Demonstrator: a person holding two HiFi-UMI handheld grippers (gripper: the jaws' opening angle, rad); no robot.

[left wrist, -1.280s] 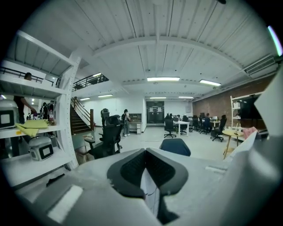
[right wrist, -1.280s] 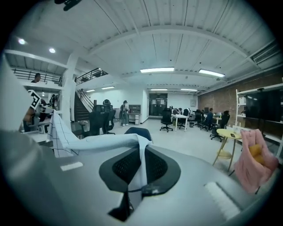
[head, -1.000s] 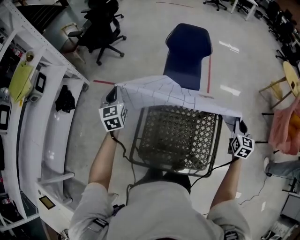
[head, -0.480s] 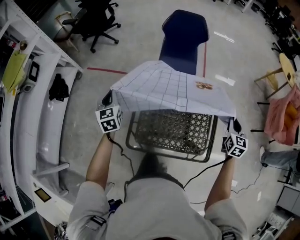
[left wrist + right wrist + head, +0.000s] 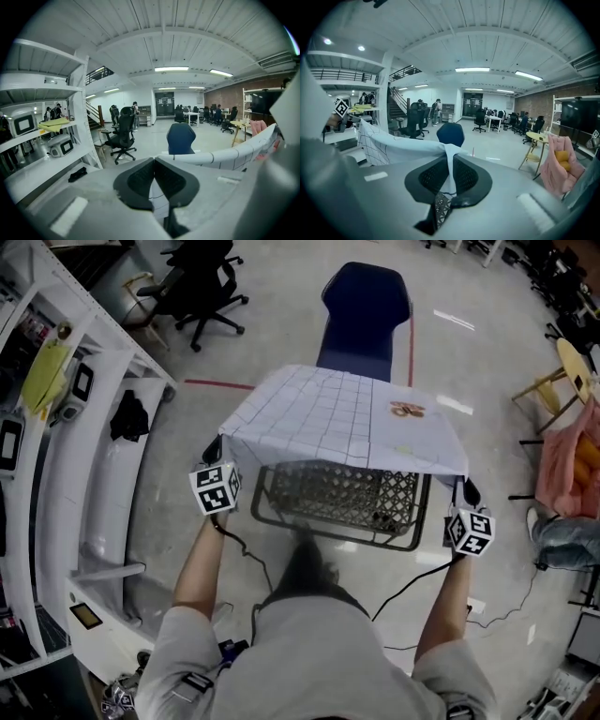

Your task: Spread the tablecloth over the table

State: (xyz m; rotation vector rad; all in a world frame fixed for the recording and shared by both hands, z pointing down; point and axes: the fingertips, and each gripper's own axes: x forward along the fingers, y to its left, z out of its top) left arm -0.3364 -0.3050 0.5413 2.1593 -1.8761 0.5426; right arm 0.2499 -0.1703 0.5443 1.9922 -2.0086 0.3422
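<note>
A white tablecloth with a thin grid (image 5: 342, 423) is stretched flat over a metal mesh table (image 5: 337, 501), and the mesh shows under its near edge. My left gripper (image 5: 217, 448) is shut on the cloth's near left corner, my right gripper (image 5: 466, 489) on its near right corner. In the left gripper view the jaws (image 5: 153, 174) pinch the cloth (image 5: 234, 154), which runs off to the right. In the right gripper view the jaws (image 5: 448, 174) pinch the cloth (image 5: 393, 145), which runs off to the left.
A blue chair (image 5: 364, 320) stands beyond the table's far side. White shelving (image 5: 84, 456) runs along the left, with a black office chair (image 5: 197, 282) behind it. A pink bundle (image 5: 572, 465) is at the right. Cables (image 5: 412, 582) trail on the floor near me.
Both grippers have carried the cloth away from me and lower. It has flattened out and now covers most of the mesh top instead of only the far edge.
</note>
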